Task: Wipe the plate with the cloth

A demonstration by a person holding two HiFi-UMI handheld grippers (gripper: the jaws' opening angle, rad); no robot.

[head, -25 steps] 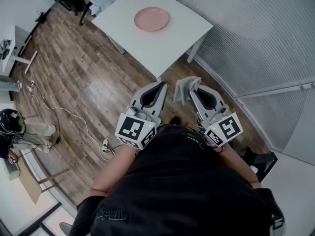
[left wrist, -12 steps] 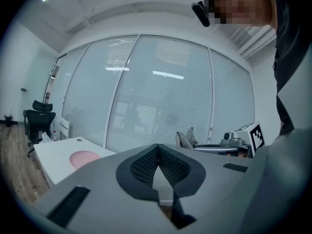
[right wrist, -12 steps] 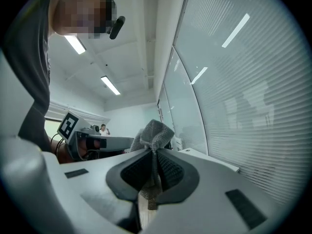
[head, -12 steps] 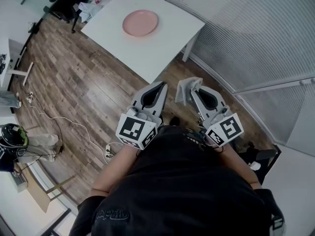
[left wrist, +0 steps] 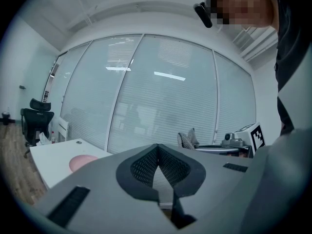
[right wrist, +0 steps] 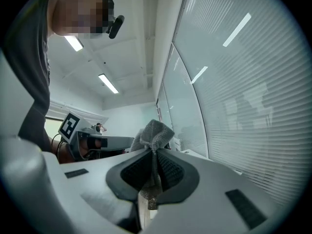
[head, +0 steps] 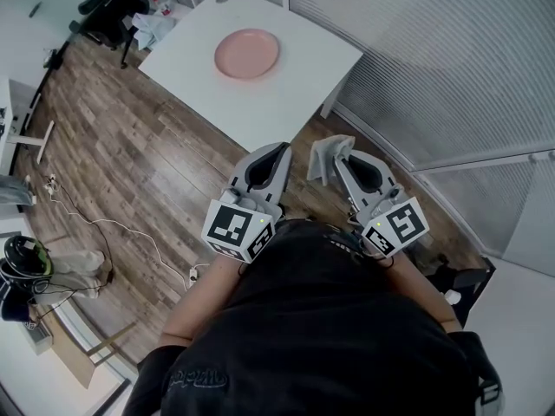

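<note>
Wood-plank floor [head: 113, 146] fills the head view left of the white desk [head: 295, 85]. A black office chair [head: 108, 7] stands off the desk's far-left corner, and a thin white cable [head: 104, 224] snakes over the planks well short of the desk, nearer the person.

Pink plate [head: 247, 54] lies flat on the desk, approx mid-top and a bit toward the far side, w/ bare white desk all round it.

Both tools are held side by side just off the desk's near corner, over the floor. They point toward the desk and are well apart from the plate.

The left tool [head: 279, 150] is clenched: the jaws meet tip to tip w/ nothing btwn them. Its own view looks over the closed tips, w/ desk & plate low at the left.

The right tool [head: 340, 156], a little further right of the desk's corner, is clamped on the grey cloth [head: 323, 159]. The knit fabric is pinched btwn the pads and bunches up in a crumpled tuft past the tips. A short strip hangs below the pads in the right tool's view. The cloth touches neither desk nor plate.

Each tool's marker cube [head: 236, 229] sits at the end away from the desk, against the person's black shirt [head: 312, 336].

Right of the desk runs a glass wall [head: 451, 59] w/ closed slatted blinds, curving past the desk's right-hand legs
</note>
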